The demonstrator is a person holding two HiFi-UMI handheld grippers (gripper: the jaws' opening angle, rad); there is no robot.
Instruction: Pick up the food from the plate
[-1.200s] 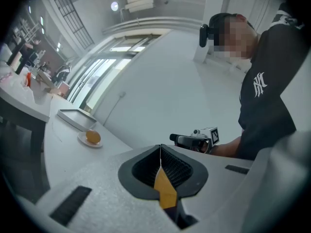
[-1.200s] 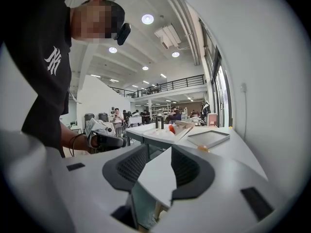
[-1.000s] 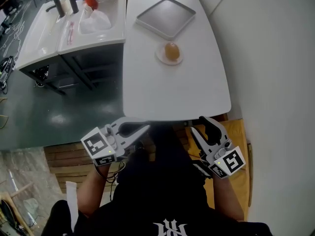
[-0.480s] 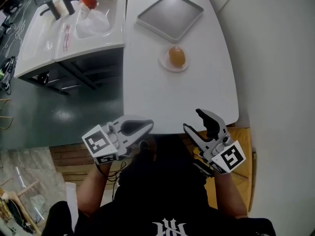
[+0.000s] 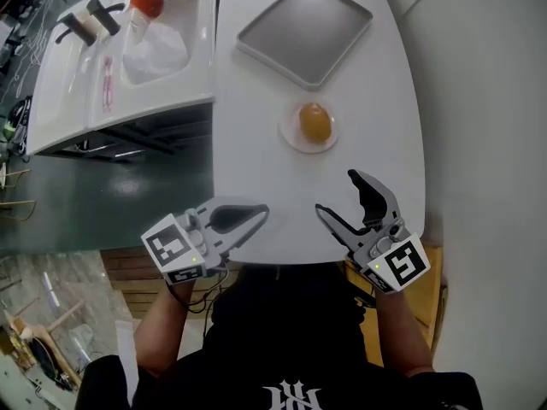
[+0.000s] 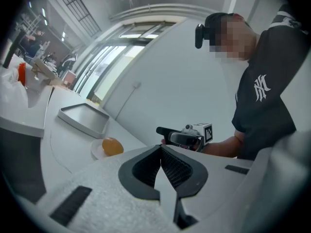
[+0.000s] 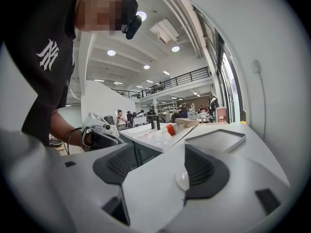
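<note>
A round orange-brown piece of food (image 5: 314, 122) lies on a small white plate (image 5: 291, 136) in the middle of the white table (image 5: 256, 143). My right gripper (image 5: 337, 193) hovers over the table's near edge, short of the plate. Its jaws are opening and nothing is between them. My left gripper (image 5: 253, 215) is shut and empty at the near left edge. In the left gripper view the food (image 6: 112, 146) sits ahead to the left. The right gripper view shows only a sliver of the plate (image 7: 181, 179) beside the right pad, which hides the food.
A grey square tray (image 5: 303, 32) lies beyond the plate. A white sink unit (image 5: 128, 58) with dark taps, a red-capped bottle (image 5: 145, 2) and a clear bag stands left of the table across a gap. A pale wall (image 5: 487, 101) runs along the right.
My right gripper has moved forward over the table's near edge and its jaws have spread wider. The left gripper has stayed shut at about the same place. The plate now lies closer.
</note>
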